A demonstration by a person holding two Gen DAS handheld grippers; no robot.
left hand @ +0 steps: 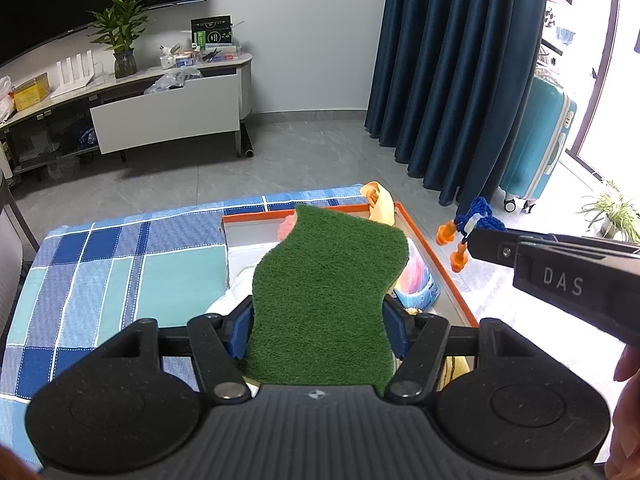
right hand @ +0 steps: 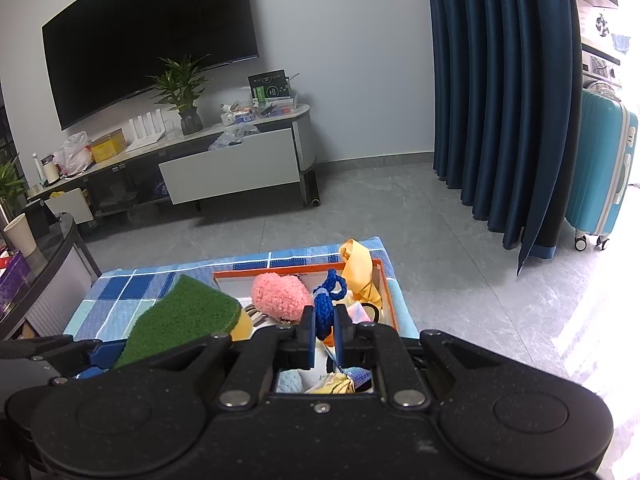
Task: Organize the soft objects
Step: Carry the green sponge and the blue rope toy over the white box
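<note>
Above the orange-rimmed box (right hand: 386, 296), the left gripper (left hand: 320, 320) clamps a green scouring sponge (left hand: 326, 292) while the right gripper (right hand: 323, 330), pinched tight on a blue knitted toy (right hand: 326, 300), angles downward beside it, so either soft piece could snag or spill past the box's rim.

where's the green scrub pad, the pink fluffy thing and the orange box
green scrub pad (left hand: 324, 292), left wrist view, middle of its face
pink fluffy thing (right hand: 280, 296), right wrist view, its middle
orange box (right hand: 276, 270), right wrist view, far rim
</note>
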